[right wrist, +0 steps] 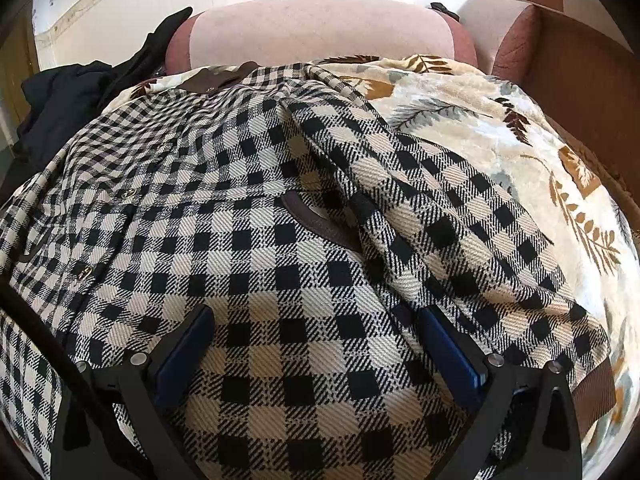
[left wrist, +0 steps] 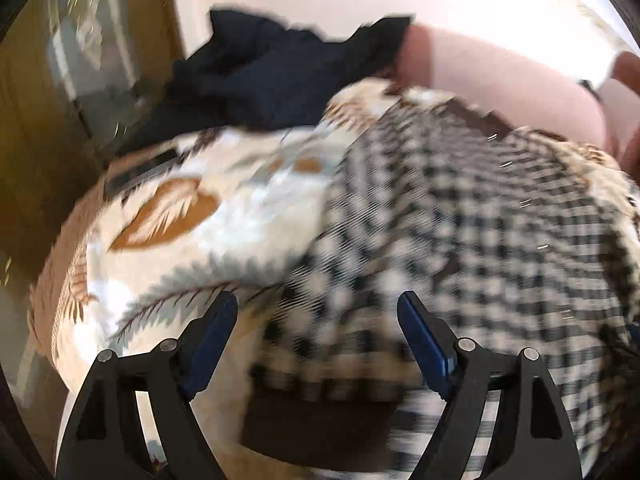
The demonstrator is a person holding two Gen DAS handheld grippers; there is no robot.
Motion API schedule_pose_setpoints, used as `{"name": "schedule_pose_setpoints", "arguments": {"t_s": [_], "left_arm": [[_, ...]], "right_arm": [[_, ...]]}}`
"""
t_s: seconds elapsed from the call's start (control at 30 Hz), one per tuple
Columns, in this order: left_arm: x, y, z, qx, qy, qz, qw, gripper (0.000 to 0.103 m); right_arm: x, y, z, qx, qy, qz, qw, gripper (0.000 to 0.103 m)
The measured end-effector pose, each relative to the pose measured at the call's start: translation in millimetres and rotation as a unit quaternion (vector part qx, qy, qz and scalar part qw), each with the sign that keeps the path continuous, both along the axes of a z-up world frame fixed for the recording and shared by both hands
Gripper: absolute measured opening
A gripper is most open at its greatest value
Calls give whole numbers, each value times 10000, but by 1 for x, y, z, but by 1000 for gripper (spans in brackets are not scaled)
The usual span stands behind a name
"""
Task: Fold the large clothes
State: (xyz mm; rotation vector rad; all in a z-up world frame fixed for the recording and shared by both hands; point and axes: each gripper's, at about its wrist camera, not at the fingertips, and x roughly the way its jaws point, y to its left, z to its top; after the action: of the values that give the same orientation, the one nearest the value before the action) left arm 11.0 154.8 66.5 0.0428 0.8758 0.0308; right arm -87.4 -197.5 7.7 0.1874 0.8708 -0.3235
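Note:
A black-and-cream checked jacket (right wrist: pixel 280 220) with brown collar and cuffs lies spread on a leaf-print blanket (right wrist: pixel 500 128). It also shows, blurred, in the left wrist view (left wrist: pixel 460 220). My left gripper (left wrist: pixel 318 304) is open, above the jacket's left edge and a brown cuff (left wrist: pixel 320 420). My right gripper (right wrist: pixel 316 320) is open and close over the jacket's body, beside a sleeve (right wrist: pixel 460 240) that lies folded along the right side. Neither gripper holds anything.
A pile of dark navy clothes (left wrist: pixel 260 76) lies at the blanket's far left and also shows in the right wrist view (right wrist: pixel 68 100). Pink sofa cushions (right wrist: pixel 312 28) stand behind. A brown sofa arm (right wrist: pixel 580 80) is at the right. A wooden door (left wrist: pixel 40 120) is at the left.

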Motion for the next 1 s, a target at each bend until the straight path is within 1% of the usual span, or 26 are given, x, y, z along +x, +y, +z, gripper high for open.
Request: {"name": "schedule_pose_setpoints", "arguments": {"t_s": [0.03,0.07,0.1,0.13,0.17,0.2,0.23,0.27,0.33,0.4,0.43,0.47,0.53,0.6,0.63,0.67,0.7,0.73,0.77,0.83,0.87,0.9,0.93,0.97,1.0], "left_arm": [[6,6,-10,-84,204,-21,9998,81],[12,9,-21,-216,420,-94,9988,75],[17,13,-30,-429,624,-212,9969,65],[21,14,-37,-679,794,-325,9940,39],[21,18,-37,-815,832,-317,9927,26],[21,22,-33,-811,741,-208,9937,10],[22,28,-26,-787,662,-86,9947,6],[24,37,-18,-767,534,98,9956,6],[30,63,-4,-623,244,695,9953,7],[36,90,6,-441,20,1360,9897,7],[39,101,9,-378,-17,1604,9863,8],[39,108,11,-389,-38,1743,9839,10],[33,119,15,-389,-120,2042,9781,11],[23,114,21,-375,-257,2160,9753,15],[16,107,23,-416,-341,2114,9759,19],[5,101,27,-507,-461,2004,9773,30],[-3,91,32,-613,-601,1858,9788,39],[-12,80,36,-666,-763,1722,9798,55],[-15,69,39,-678,-851,1630,9806,61],[-29,43,44,-655,-1121,1227,9839,65],[-34,29,46,-601,-1183,977,9863,71],[-35,19,44,-551,-1197,713,9887,74],[-37,7,41,-510,-1199,428,9905,74],[-35,3,37,-499,-1192,332,9911,74],[-33,-3,30,-502,-1149,201,9919,74]], "right_arm": [[0,0,0,-6,7,1,10000,103],[0,0,0,-9,10,2,10000,103],[0,1,1,-12,12,4,10000,103],[0,1,1,-13,11,6,10000,103],[0,1,1,-7,6,3,10000,103],[0,1,1,-10,8,5,10000,103],[0,1,1,-15,10,11,10000,103],[-1,1,1,-20,12,11,10000,103],[-2,2,1,-25,3,23,10000,103],[-4,1,2,-10,-15,38,10000,103],[-4,1,1,-4,-27,45,10000,103],[-5,1,1,2,-41,51,10000,103],[-6,1,1,13,-59,53,10000,103],[-7,1,1,21,-73,54,10000,103],[-7,0,1,24,-77,57,10000,103],[-7,0,1,31,-83,60,9999,103],[-7,0,1,35,-86,66,9999,103],[-8,-1,1,36,-87,75,9999,103],[-8,0,2,32,-81,85,9999,102],[-9,1,5,-47,-9,127,9999,90],[-11,2,9,-66,27,197,9998,64],[-15,-2,19,125,55,384,9992,37],[-20,-9,29,520,-13,530,9972,33],[-32,-27,48,1112,-325,569,9916,34],[-43,-44,65,1217,-594,396,9900,39]]}}
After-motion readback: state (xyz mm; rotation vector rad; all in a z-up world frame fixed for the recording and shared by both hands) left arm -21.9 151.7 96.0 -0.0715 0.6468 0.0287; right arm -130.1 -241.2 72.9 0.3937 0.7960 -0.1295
